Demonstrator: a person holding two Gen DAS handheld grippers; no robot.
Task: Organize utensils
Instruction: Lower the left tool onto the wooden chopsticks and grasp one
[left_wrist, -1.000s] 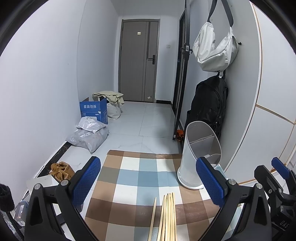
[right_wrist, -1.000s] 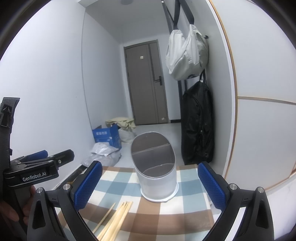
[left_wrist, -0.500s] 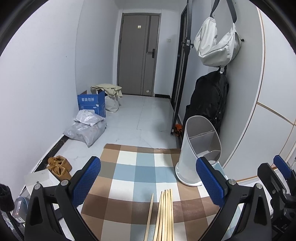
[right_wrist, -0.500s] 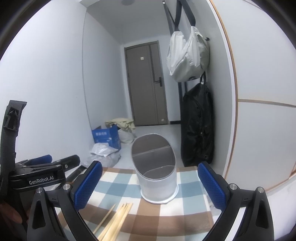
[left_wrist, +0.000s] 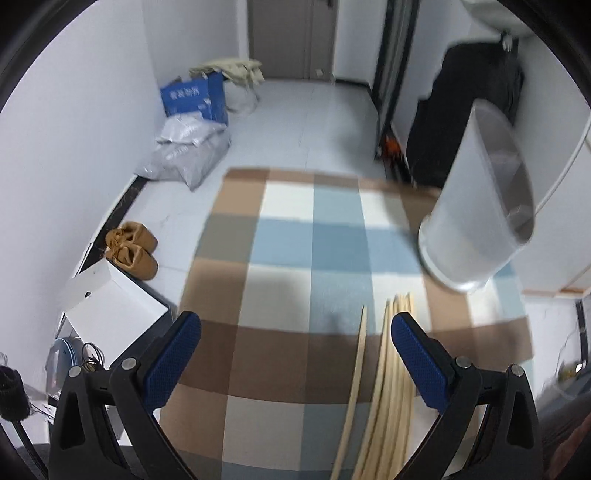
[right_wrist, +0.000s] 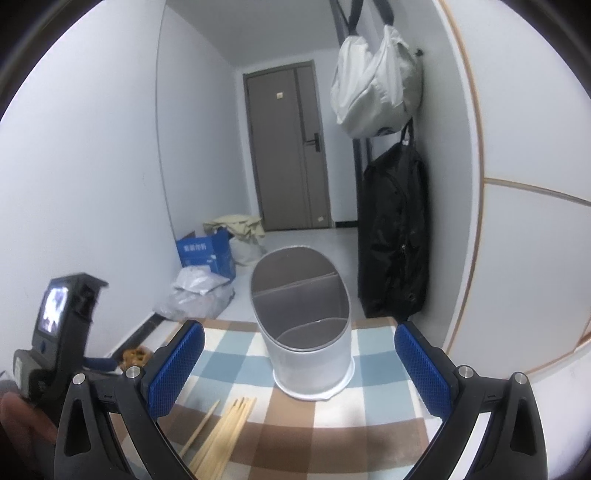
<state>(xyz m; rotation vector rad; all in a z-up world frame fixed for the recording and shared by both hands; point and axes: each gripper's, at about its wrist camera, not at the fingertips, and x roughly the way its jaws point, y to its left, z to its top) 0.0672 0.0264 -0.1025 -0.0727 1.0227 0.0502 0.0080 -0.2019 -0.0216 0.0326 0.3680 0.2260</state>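
Several wooden chopsticks lie in a bundle on the checked cloth, one apart to the left. They also show in the right wrist view. A grey divided utensil holder stands upright at the cloth's far right; in the right wrist view it is straight ahead. My left gripper is open and empty, tilted down over the cloth just left of the chopsticks. My right gripper is open and empty, facing the holder.
Beyond the cloth is a tiled floor with a blue box, grey bags, brown slippers and a white box. A black backpack and white bag hang on the right wall. The left gripper's body is at left.
My left gripper has tilted downward and moved forward over the cloth; the chopsticks now lie near its right finger. The right gripper has stayed almost still.
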